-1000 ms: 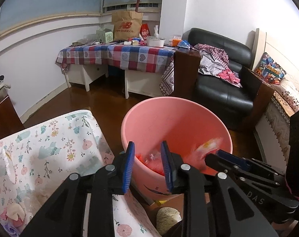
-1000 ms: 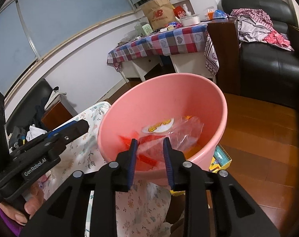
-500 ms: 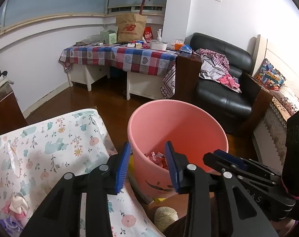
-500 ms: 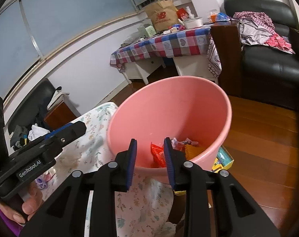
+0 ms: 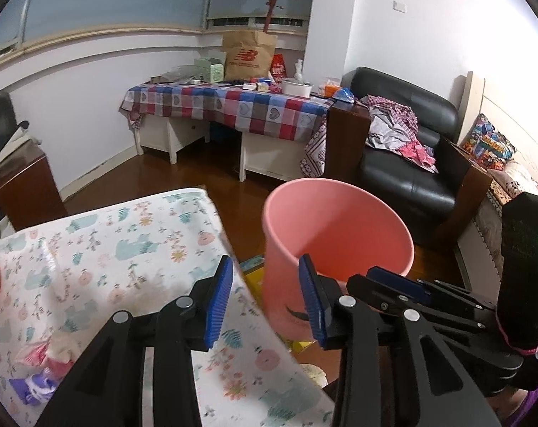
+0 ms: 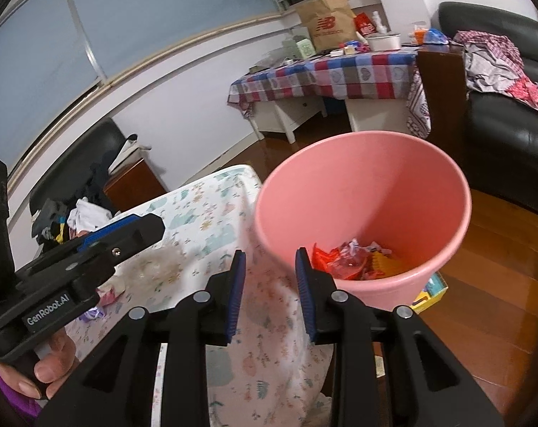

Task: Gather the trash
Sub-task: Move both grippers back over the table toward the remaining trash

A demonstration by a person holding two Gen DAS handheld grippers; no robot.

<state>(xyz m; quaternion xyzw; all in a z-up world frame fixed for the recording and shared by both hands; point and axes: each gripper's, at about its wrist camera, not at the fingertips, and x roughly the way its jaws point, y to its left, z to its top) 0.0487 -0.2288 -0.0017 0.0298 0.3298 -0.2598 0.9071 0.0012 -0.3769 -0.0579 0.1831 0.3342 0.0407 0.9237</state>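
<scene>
We hold both hand-held grippers empty, left (image 5: 265, 293) and right (image 6: 269, 293) with jaws apart; the wrappers (image 6: 354, 261) lie inside the pink bin (image 6: 393, 163) beside the bench (image 5: 126, 249).

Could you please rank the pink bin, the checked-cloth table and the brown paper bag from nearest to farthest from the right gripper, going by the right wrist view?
1. Pink bin, just ahead of the right gripper, to its right.
2. Checked-cloth table, across the floor behind the bin.
3. Brown paper bag, standing at the table's back, by the window.
</scene>
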